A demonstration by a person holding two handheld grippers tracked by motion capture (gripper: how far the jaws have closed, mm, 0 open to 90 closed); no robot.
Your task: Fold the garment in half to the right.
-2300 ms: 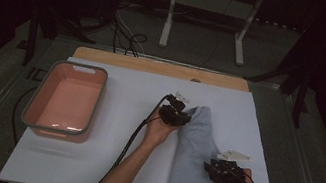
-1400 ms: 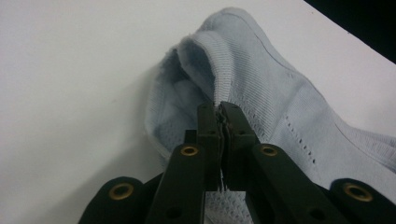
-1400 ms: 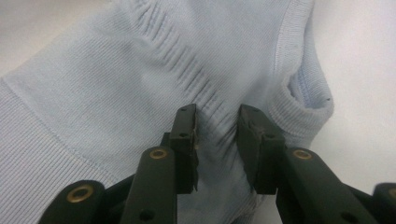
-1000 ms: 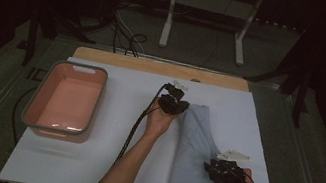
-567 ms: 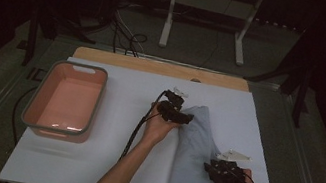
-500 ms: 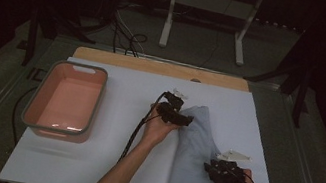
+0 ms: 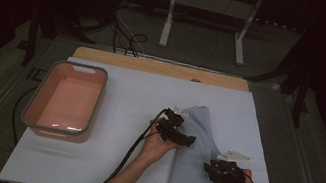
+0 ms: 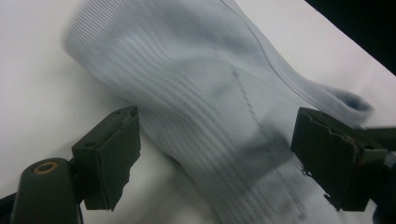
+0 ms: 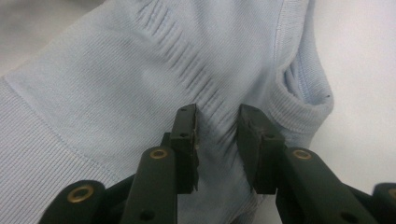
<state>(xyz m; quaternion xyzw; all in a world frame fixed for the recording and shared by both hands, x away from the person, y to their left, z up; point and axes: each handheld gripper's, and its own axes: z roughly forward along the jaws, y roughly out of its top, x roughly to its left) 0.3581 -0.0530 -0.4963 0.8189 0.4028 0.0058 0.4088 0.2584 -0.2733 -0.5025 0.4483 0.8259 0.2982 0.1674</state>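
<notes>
A light blue ribbed garment [image 7: 194, 165] lies folded on the white table top [image 7: 125, 95], right of centre. My left gripper [image 7: 182, 131] hovers at its left edge, open wide. In the left gripper view the garment [image 8: 210, 88] runs between the spread jaws of the left gripper [image 8: 215, 140]. My right gripper [image 7: 217, 171] sits low on the garment's near right part. In the right gripper view the right gripper [image 9: 217, 119] has its jaws close together, pinching a puckered fold of the garment [image 9: 116, 84] beside a ribbed cuff [image 9: 299, 107].
A pink basin with a grey rim [image 7: 85, 66] stands at the table's left. A wooden strip [image 7: 160, 67] runs along the far edge. Beyond it, cables and a white stand [image 7: 203, 22] are on the dark floor.
My left gripper went toward the garment's far end, then came back nearer and lower over its left edge. The right gripper has stayed put on the cloth.
</notes>
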